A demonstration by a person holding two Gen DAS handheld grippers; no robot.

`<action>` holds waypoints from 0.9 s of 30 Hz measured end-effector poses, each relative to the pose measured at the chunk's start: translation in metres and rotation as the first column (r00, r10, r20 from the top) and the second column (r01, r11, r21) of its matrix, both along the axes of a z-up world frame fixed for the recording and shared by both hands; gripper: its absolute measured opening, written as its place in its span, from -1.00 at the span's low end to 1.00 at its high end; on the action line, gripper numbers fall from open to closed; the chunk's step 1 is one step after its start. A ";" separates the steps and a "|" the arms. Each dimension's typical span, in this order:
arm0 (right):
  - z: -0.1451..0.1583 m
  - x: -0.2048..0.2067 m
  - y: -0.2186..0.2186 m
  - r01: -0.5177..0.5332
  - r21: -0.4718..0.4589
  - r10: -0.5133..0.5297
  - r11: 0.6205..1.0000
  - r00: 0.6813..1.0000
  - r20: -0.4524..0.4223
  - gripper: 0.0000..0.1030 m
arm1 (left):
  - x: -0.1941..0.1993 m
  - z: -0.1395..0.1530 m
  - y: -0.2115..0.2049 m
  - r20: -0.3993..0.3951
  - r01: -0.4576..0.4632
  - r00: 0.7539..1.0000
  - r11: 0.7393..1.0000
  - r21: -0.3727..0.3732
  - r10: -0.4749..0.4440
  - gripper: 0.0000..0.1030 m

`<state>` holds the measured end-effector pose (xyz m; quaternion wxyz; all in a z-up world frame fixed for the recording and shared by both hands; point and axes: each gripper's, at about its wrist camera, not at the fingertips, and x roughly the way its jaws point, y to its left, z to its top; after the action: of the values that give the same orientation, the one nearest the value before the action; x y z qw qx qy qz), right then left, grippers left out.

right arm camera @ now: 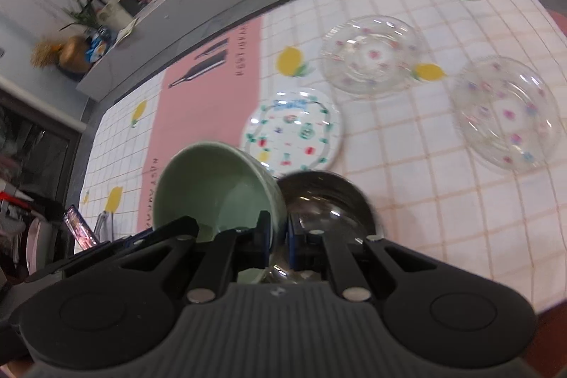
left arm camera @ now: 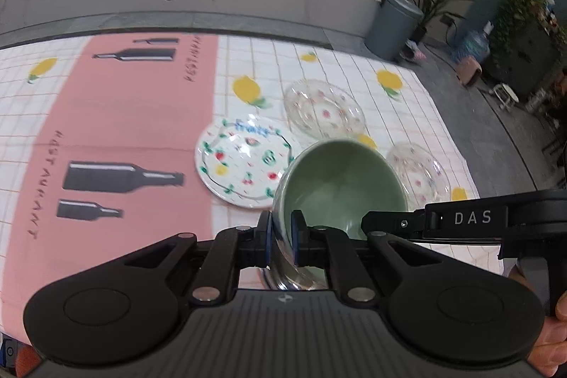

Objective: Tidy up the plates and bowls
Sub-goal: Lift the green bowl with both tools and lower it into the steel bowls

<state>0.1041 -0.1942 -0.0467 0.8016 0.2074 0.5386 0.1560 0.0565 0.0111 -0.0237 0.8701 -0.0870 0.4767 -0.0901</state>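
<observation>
Both claws, left (left arm camera: 281,241) and right (right arm camera: 278,241), angle downward, clamped.

my green bowl (left arm camera: 340,179) looks like glossy glazed ceramic, the steel bowl (right arm camera: 326,201) is mirror-shiny metal, both clear plates (right arm camera: 372,55) glassy, tablecloth (left arm camera: 106,116) matt

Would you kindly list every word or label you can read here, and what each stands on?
"DAS": white letters on the right gripper, seen from the left wrist.
"RESTAURANT", roughly: sideways print on the pink tablecloth panel, blurred.
Blue word on the painted plate: too blurred to read.
Nothing else legible.
</observation>
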 end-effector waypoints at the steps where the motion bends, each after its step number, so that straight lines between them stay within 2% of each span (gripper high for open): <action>1: -0.003 -0.001 -0.004 0.006 -0.001 -0.006 1.000 1.000 -0.008 -0.87 | -0.001 -0.003 -0.003 -0.010 0.006 1.000 1.000 0.003 -0.006 -0.78; 7: -0.022 -0.008 -0.017 0.015 -0.020 -0.016 1.000 0.999 -0.045 -0.87 | 0.002 -0.025 -0.013 -0.071 0.028 0.997 0.999 0.024 -0.026 -0.78; 11: -0.034 -0.005 -0.012 0.000 -0.055 -0.003 0.998 0.998 -0.067 -0.87 | 0.006 -0.039 -0.016 -0.111 0.034 0.993 0.998 0.046 -0.029 -0.78; 15: -0.041 -0.002 -0.006 -0.029 -0.106 0.022 0.994 0.997 -0.067 -0.87 | 0.008 -0.043 -0.023 -0.122 0.059 0.991 0.995 0.079 -0.049 -0.78; 27: -0.047 0.003 -0.002 -0.061 -0.173 0.048 0.983 0.996 -0.075 -0.88 | 0.011 -0.048 -0.038 -0.150 0.123 0.983 0.983 0.139 -0.102 -0.74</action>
<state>0.1073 -0.1960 -0.0933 0.7927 0.1266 0.5836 0.1225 0.0676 -0.0269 -0.0718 0.8314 -0.0015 0.5471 -0.0972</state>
